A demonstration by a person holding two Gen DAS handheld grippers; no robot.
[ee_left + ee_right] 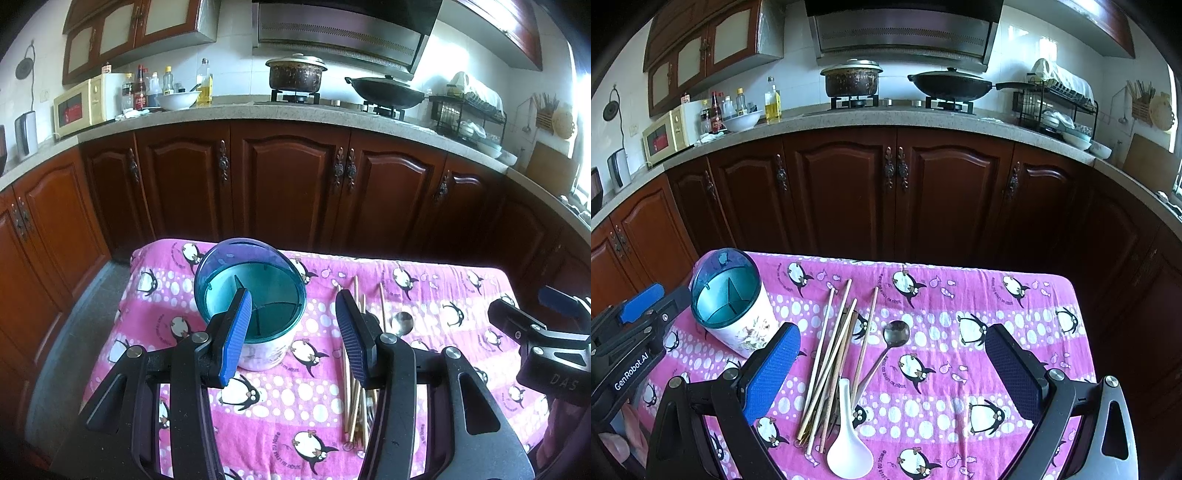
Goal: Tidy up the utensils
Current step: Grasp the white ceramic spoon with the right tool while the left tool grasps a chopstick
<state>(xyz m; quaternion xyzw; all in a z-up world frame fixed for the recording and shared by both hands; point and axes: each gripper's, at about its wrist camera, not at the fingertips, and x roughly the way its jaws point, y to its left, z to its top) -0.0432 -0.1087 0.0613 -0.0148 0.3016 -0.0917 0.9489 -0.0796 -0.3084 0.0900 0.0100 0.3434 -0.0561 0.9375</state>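
A white utensil holder with a teal divided rim (255,306) (733,302) stands at the table's back left. Several wooden chopsticks (831,354) (352,384) lie in a loose pile on the pink penguin cloth (960,295). A metal spoon (890,343) (402,323) lies just right of them, and a white ceramic spoon (847,439) lies at their near end. My left gripper (293,332) is open and empty just in front of the holder. My right gripper (892,369) is open and empty above the chopsticks and spoons. Each gripper shows at the edge of the other's view.
The small table's edges (1075,306) drop to the floor on all sides. Dark wooden cabinets (897,192) stand behind it, under a counter with a stove, a pot (851,79), a wok (949,85), bottles and a dish rack (1056,107).
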